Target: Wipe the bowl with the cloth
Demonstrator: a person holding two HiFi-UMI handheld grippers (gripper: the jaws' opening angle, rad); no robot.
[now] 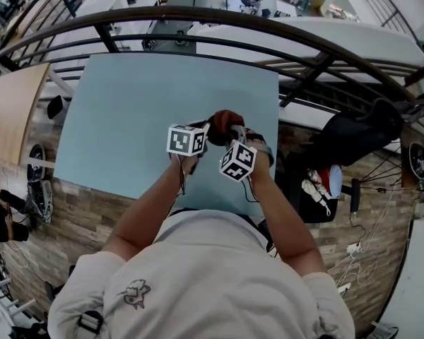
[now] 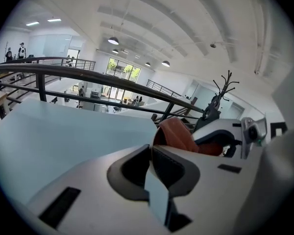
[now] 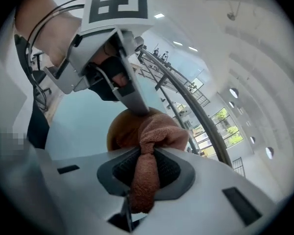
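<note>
I have both tools close together over the pale blue desk (image 1: 127, 119), held just in front of the person's chest in the head view. The left hand-held gripper (image 2: 152, 153) is clamped on the bowl (image 3: 118, 131). Its own view shows the two dark pads nearly together, with the bowl's thin wall pinched edge-on between them. The bowl is tilted, its open side turned toward the other tool. From the head view I cannot tell whether it touches the desk.

The right hand-held gripper (image 3: 146, 153) is closed on the cloth (image 3: 159, 131), a rust-brown towel. A twisted strip of it runs down between the pads. The rest bunches into a rounded wad just past the jaw tips and sits against the inside of the bowl. In the left gripper view the same rust-coloured wad shows just behind the bowl's rim, with the right tool's white body right behind it.

In the right gripper view the left tool reaches in from the top, its tip meeting the upper edge of the bowl right above the wad. In the head view the two marker cubes, left (image 1: 187, 140) and right (image 1: 238, 162), sit side by side and almost touch, with bare forearms running back to the body. A dark curved railing (image 1: 198, 16) runs beyond the far edge of the desk.
</note>
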